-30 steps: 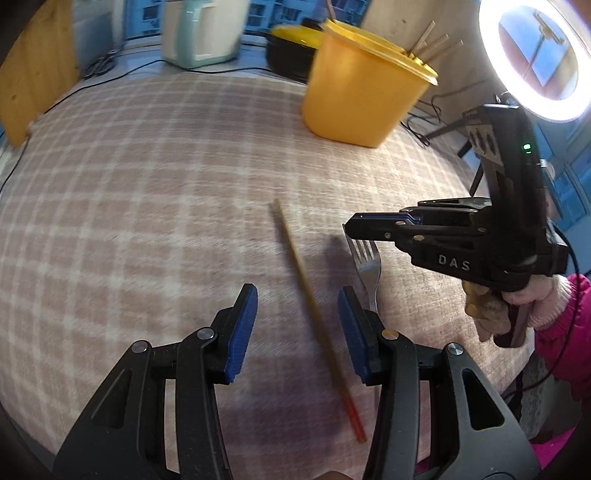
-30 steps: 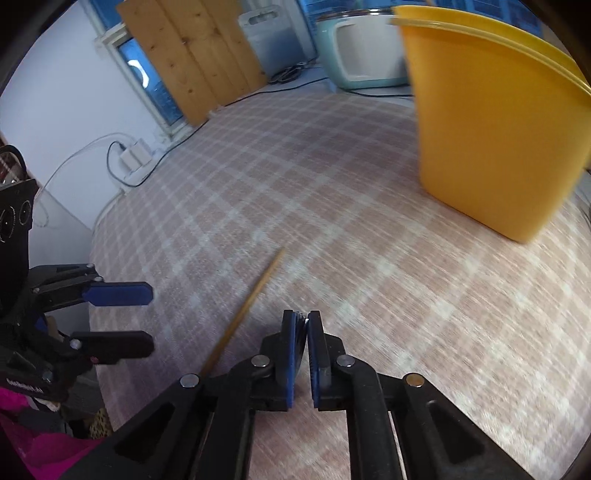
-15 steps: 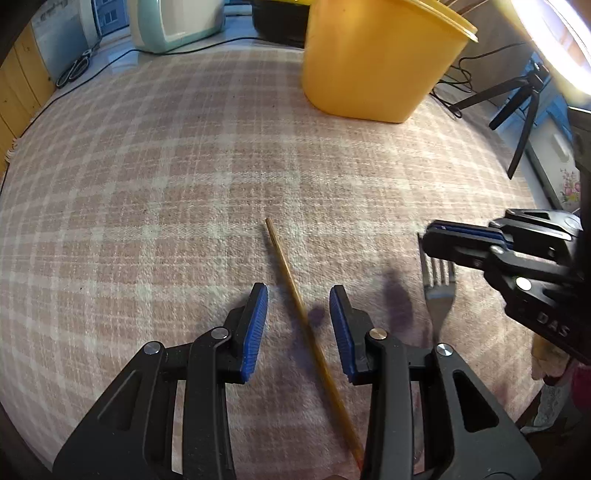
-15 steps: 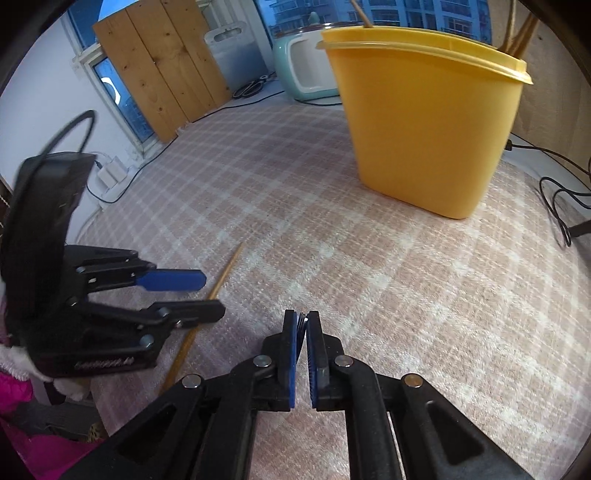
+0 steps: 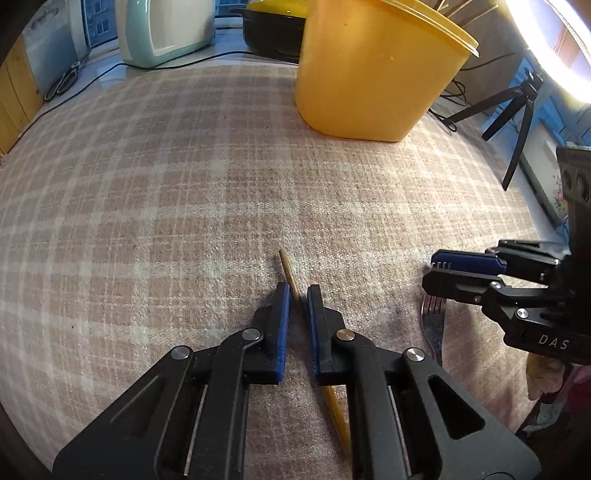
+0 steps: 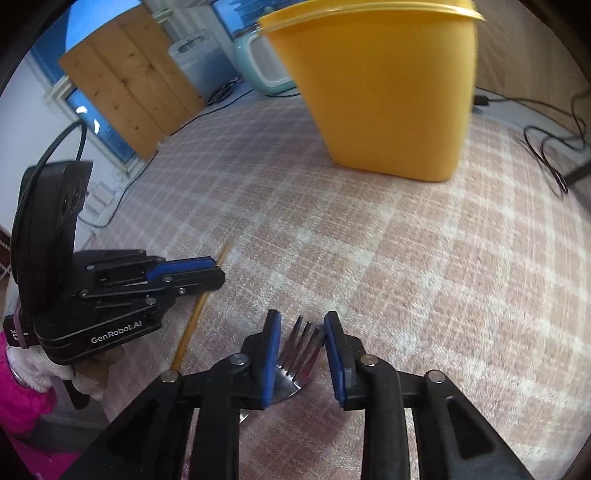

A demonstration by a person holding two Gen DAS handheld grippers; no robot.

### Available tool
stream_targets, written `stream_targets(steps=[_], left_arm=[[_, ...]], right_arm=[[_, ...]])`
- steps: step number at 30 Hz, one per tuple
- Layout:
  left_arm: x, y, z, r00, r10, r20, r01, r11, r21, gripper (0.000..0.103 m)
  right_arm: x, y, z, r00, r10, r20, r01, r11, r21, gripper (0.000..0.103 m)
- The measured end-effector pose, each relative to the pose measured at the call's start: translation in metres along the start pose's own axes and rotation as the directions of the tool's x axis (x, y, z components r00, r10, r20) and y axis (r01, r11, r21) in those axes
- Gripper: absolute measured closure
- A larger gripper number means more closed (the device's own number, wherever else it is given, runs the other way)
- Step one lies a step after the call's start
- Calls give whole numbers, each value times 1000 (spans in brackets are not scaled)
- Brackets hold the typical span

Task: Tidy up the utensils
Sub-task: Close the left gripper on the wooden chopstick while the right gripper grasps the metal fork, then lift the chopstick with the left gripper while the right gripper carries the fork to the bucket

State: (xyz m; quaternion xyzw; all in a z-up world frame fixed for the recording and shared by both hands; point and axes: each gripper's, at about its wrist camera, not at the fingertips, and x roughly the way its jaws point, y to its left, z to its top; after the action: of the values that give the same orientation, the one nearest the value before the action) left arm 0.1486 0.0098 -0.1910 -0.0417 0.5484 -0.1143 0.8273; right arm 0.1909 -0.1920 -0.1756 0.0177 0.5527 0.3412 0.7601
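Note:
A wooden chopstick (image 5: 286,267) lies on the plaid cloth. My left gripper (image 5: 298,291) straddles it, its blue pads almost closed on the stick; it also shows in the right wrist view (image 6: 207,271), with the chopstick (image 6: 192,321) beneath it. A metal fork (image 6: 301,350) lies on the cloth between the pads of my right gripper (image 6: 302,325), which is open around its tines. In the left wrist view the right gripper (image 5: 439,271) hovers over the fork (image 5: 434,317). A tall yellow container (image 5: 369,70) holding several sticks stands beyond.
A mint-green appliance (image 5: 166,29) and a black pot with a yellow lid (image 5: 273,18) stand at the back. Cables and a small tripod (image 5: 513,110) are at the right, beside a ring light (image 5: 554,44). A wooden board (image 6: 129,77) leans at the left.
My left gripper has narrowed from wide open to nearly closed around the chopstick. My right gripper has opened from shut and come down over the fork's tines.

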Motion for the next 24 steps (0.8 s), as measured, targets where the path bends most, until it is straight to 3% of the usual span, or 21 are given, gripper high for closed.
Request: stream_targets(steps=[5,8,11,15,16,17,18,20,24], left_arm=[[-1,6,-1,999,-33,-1,33,999,-35,96],[-2,6,-3,999,-42,-2,42,999,-32,96],[-2,5,-4,999,-45,1,45,999,-26,96],[-2,4,-4,999,-49,7,49,998,-27,96],[-2,4,-4,999,-48,9,48,999,-23,96],[-2,3,-4,999,-47,9,47,999,-20,96],[-2,3,-4,999,-47,9,48,999,-18,96],[-2,3,-3,998,-55,8,55,998,-18,97],[-6,5,-2,997,-80,15,80,996,-26,97]], right_arm=[[-3,-2,-8,1000,-7,-3,7,1000,30,76],[-10,-6,-13,999,-46,12,45,996,77,65],[-7,-5,-18,1000,-5,-8,5,995,99,65],[-1,6,-16,998,-54,24,52,996,73,65],[1,9,-16,997,-66,27,64,996,60,72],[5,15,-15,995,-98,26,97,995,29,84],[7,21,-14,993,-115,32,115,993,2,85],[10,25,-12,995,-99,21,100,995,-10,99],[12,31,-7,995,-98,1,98,995,-22,101]])
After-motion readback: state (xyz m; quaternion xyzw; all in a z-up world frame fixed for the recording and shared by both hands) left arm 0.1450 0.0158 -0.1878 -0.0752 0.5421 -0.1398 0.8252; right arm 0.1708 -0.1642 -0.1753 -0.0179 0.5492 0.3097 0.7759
